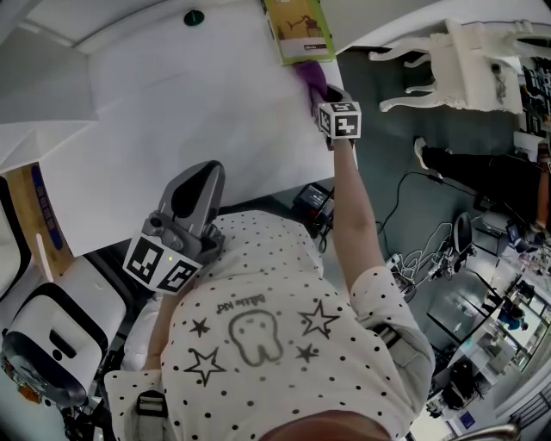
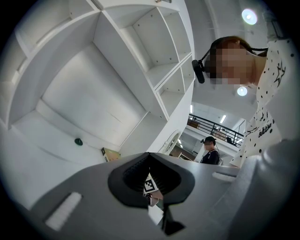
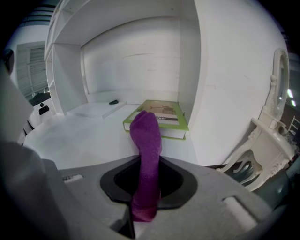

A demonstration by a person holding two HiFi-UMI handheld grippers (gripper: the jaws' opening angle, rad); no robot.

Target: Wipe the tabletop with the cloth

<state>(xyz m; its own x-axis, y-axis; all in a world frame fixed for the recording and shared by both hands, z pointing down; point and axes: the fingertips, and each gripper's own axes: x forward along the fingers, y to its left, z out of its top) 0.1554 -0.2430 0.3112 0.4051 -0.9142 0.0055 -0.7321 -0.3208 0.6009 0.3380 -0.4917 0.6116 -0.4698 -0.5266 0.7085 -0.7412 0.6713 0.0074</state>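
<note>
White desk tabletop (image 1: pixel 172 129) runs under open shelves (image 2: pixel 140 56); grey floor to the right w/ an ornate white chair (image 1: pixel 465 60). My right gripper (image 1: pixel 320 93) is reaching out to the far right corner of the top, jaws pinching the purple cloth (image 3: pixel 147 154). The cloth sticks out past the jaws, and its tip sits just beside a green book (image 3: pixel 159 117) lying flat in that corner. Can't tell if the cloth touches the top. My left gripper (image 1: pixel 202 177) is back by my chest at the near desk edge, tilted up, jaws pressed together, nothing btwn them. Small dark round thing (image 1: pixel 194 16) sits far back on the top, well apart from both.
</note>
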